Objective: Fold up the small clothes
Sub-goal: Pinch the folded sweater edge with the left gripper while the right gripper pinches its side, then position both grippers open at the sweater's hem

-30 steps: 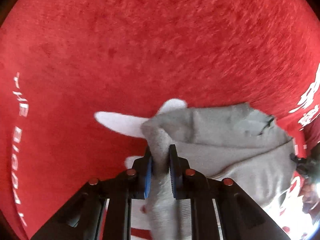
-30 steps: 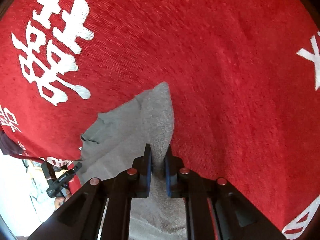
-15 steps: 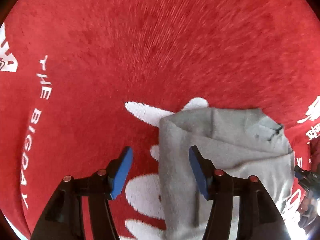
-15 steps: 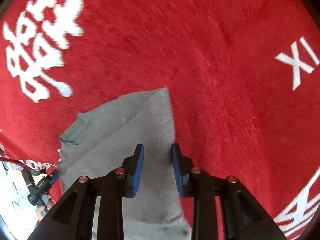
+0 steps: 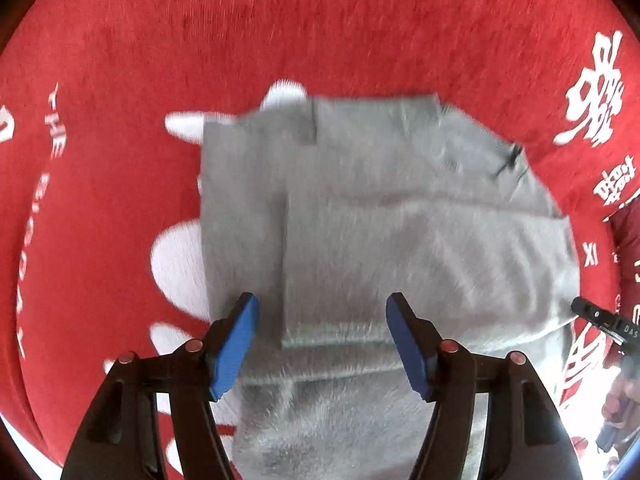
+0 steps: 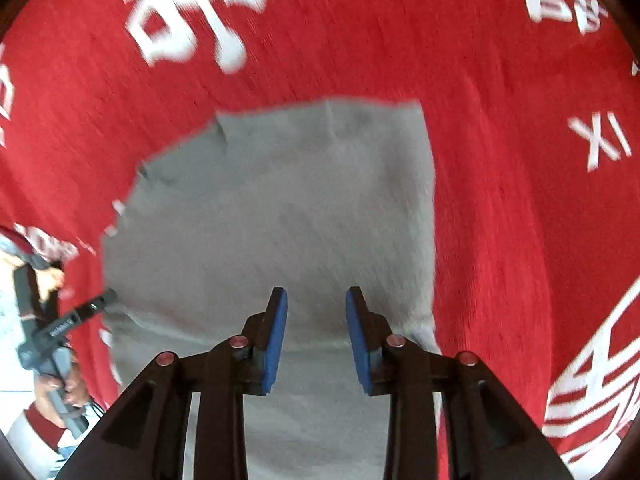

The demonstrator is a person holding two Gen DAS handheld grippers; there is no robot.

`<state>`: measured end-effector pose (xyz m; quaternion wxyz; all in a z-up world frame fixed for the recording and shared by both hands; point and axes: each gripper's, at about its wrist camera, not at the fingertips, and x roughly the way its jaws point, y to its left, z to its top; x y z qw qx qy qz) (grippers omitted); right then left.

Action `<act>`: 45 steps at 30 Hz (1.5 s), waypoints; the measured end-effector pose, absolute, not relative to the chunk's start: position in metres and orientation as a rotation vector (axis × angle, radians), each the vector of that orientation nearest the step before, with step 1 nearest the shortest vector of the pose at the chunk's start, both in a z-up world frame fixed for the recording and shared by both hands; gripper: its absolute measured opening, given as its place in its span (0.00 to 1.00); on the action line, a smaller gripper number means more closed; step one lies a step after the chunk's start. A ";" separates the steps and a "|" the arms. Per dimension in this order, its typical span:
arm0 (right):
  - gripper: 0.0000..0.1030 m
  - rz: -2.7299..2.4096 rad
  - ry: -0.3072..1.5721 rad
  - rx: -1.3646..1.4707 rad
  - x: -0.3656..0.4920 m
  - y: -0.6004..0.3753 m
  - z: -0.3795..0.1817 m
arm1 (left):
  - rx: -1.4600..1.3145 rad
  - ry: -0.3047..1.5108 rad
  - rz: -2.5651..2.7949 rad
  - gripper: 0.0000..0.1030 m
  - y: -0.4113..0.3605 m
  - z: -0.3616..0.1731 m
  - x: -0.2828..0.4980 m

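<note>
Jaws of the left gripper (image 5: 322, 322) stand well apart and are opening, blue pads clear of the cloth; nothing is pinched between them. Jaws of the right gripper (image 6: 316, 318) stand narrower but also parted, with a plain gap between the pads and no fabric caught there. Both grippers point steeply down over the same grey garment (image 5: 380, 220), which lies folded and flat on a red cloth (image 5: 320, 32) printed with white lettering and characters. In the left wrist view a doubled upper layer shows, its straight edges running across and down the grey fabric just ahead of the jaws. In the right wrist view the garment (image 6: 288, 208) lies with a straight right-hand edge and a ragged, stepped left edge. At that picture's left edge a hand (image 6: 64, 392) grips the other gripper's handle.
</note>
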<state>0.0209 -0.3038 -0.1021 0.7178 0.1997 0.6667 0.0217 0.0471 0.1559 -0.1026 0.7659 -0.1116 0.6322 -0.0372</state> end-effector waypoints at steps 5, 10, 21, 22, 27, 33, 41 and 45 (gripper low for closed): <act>0.32 0.025 1.499 0.496 -0.002 -0.314 -0.111 | -0.216 1.370 -0.083 0.65 0.163 -0.096 0.031; 0.33 0.022 1.526 0.481 -0.023 -0.317 -0.103 | -0.185 1.386 -0.080 0.65 0.158 -0.084 0.012; 0.42 0.064 1.533 0.514 -0.061 -0.297 -0.083 | -0.200 1.491 -0.030 0.65 0.133 -0.074 -0.051; 0.43 0.069 1.539 0.515 -0.063 -0.295 -0.083 | -0.195 1.503 -0.029 0.65 0.128 -0.073 -0.055; 0.43 0.098 1.556 0.542 -0.069 -0.290 -0.083 | -0.167 1.524 -0.015 0.65 0.100 -0.071 -0.059; 0.46 0.167 1.589 0.535 -0.069 -0.287 -0.084 | -0.167 1.525 0.073 0.66 0.082 -0.069 -0.063; 0.55 0.238 1.613 0.501 -0.067 -0.290 -0.085 | -0.175 1.506 0.183 0.99 0.069 -0.063 -0.081; 0.55 0.262 1.604 0.461 -0.067 -0.290 -0.080 | -0.172 1.519 0.177 0.99 0.069 -0.060 -0.090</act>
